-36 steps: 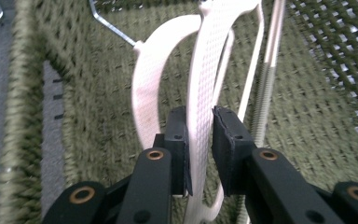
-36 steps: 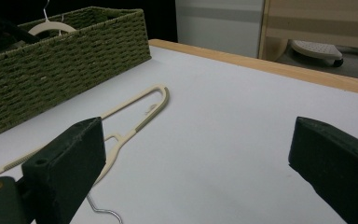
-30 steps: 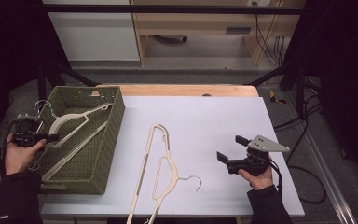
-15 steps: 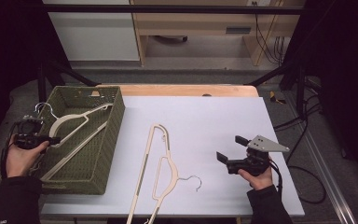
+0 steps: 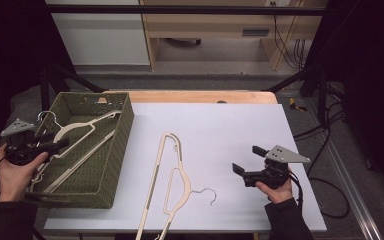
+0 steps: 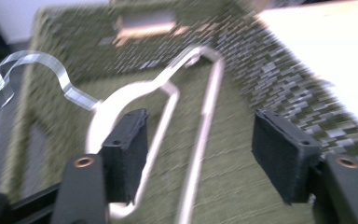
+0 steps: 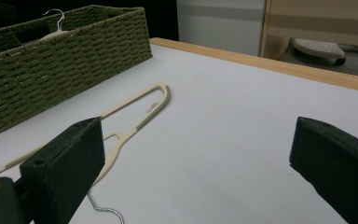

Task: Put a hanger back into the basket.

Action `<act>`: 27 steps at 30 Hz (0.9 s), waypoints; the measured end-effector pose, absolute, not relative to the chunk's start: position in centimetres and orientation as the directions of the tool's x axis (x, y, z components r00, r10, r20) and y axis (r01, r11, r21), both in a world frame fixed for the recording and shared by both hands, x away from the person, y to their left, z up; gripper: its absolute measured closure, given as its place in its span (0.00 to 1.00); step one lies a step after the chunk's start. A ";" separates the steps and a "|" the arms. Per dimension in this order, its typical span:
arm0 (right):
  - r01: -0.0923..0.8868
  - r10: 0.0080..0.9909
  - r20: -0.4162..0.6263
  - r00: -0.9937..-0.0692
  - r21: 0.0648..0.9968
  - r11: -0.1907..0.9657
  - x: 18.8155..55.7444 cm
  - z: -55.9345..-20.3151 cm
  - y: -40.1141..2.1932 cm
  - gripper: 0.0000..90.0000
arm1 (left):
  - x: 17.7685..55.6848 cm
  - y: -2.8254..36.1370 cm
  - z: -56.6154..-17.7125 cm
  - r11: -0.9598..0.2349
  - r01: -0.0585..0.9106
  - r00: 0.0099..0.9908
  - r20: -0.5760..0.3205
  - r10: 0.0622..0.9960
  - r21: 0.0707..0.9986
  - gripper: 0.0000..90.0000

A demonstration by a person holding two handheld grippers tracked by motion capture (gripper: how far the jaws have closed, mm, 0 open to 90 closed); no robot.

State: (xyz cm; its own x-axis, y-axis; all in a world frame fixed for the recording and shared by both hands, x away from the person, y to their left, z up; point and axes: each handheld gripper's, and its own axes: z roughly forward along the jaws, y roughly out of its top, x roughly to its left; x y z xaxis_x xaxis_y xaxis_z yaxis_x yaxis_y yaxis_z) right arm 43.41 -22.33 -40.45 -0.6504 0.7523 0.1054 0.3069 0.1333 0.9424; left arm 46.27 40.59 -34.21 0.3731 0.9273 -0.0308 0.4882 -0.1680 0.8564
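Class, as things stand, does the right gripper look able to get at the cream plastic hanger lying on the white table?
Probably yes. The right gripper is open and points toward the cream plastic hanger, with bare white table between them and nothing in the way. The green woven basket sits farther left.

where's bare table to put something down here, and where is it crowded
Free: the white table between the hanger lying on it and the far wooden edge, and the strip right of the right gripper. Crowded: the green wicker basket, where another hanger lies under the open left gripper.
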 end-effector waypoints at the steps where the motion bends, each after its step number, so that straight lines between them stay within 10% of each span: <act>1: 0.308 0.752 0.106 -0.650 0.942 0.134 43.4 -40.4 -22.3 0.04 | 46.0 40.0 -34.0 -0.169 0.467 0.390 -0.030 0.920 0.868 0.35; 12: 0.303 0.740 0.100 -0.665 0.942 0.146 43.2 -40.6 -22.2 0.04 | 43.1 32.2 -33.5 -0.193 0.307 0.568 -0.017 0.823 0.932 0.13; 27: 0.311 0.695 0.106 -0.711 0.934 0.176 42.9 -40.7 -20.9 0.09 | 40.1 24.2 -36.1 -0.233 0.254 0.707 -0.016 0.707 0.939 0.08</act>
